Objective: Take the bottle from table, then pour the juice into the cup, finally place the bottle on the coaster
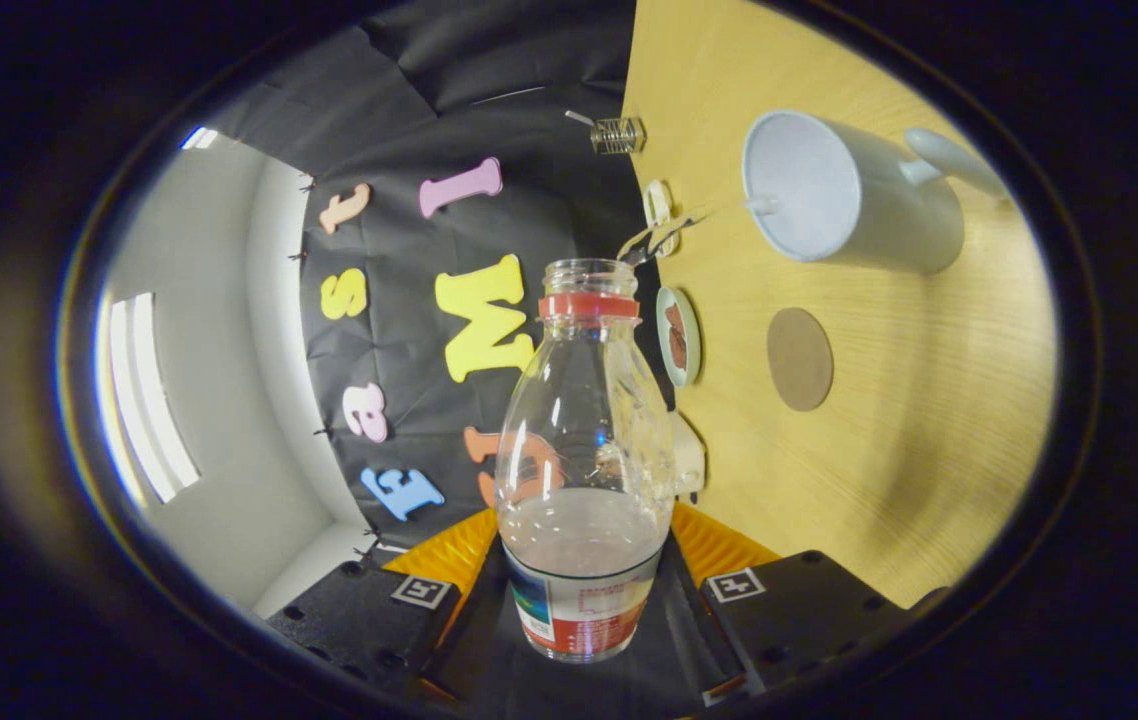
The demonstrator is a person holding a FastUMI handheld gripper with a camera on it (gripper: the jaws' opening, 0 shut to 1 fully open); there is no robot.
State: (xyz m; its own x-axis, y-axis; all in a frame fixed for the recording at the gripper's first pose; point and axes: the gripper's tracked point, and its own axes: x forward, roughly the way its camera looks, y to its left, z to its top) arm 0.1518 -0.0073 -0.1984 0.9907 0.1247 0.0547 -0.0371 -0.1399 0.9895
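Observation:
My gripper (pixel 584 570) is shut on a clear plastic bottle (pixel 584 440), both fingers pressing its labelled lower body. The bottle has no cap, a red ring under its open mouth, and a pale liquid filling its lower part. The whole view is rolled sideways, so the wooden table (pixel 929 450) stands like a wall to the right of the bottle. A white cup (pixel 849 195) with a handle sits on that table beyond and to the right of the bottle mouth, its opening facing me. A round brown coaster (pixel 799 358) lies on the table between the cup and the fingers.
A small round dish (pixel 679 336) with something brown on it sits near the table edge just right of the bottle neck. A small glass jar (pixel 617 134) and a white looped object (pixel 659 205) lie farther along that edge. A white wall lies to the left.

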